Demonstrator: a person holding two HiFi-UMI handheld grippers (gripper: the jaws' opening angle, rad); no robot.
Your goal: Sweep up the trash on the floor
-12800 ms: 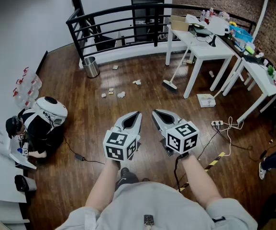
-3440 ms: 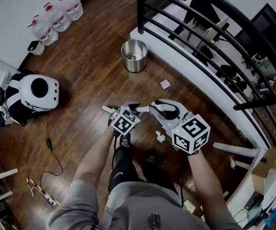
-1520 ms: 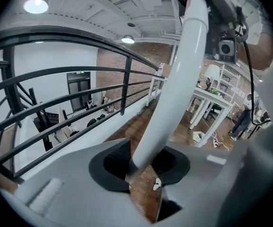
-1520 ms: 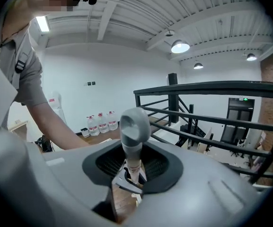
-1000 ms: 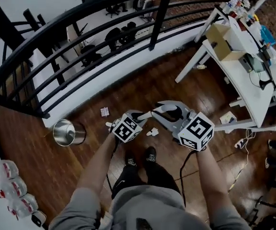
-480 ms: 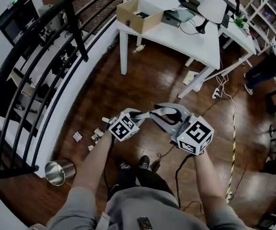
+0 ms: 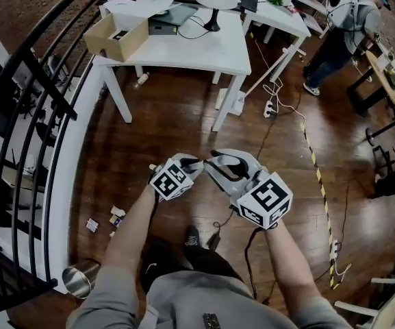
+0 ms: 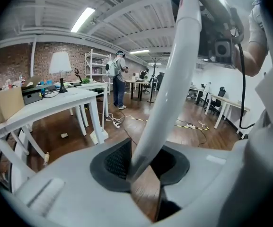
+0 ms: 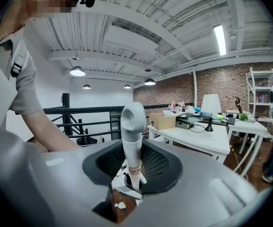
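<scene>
Seemingly half-shut, left fingers (image 8: 115, 162) on pole (image 8: 174, 79), right fingers (image 9: 161, 163) on handle (image 9: 131, 131)

My right tool (image 9: 132, 167), seen along its own jaws, which are closed on a pale grey handle (image 9: 132, 131). The handle stands upright between the dark pads (image 9: 156, 162), rounded end uppermost. Behind, at left, I see a black railing (image 9: 79, 111); at right, a white table (image 9: 198, 138) carrying a cardboard box (image 9: 161, 121) and a lamp (image 9: 210, 105). A bare forearm (image 9: 46, 126) crosses the left side.
</scene>
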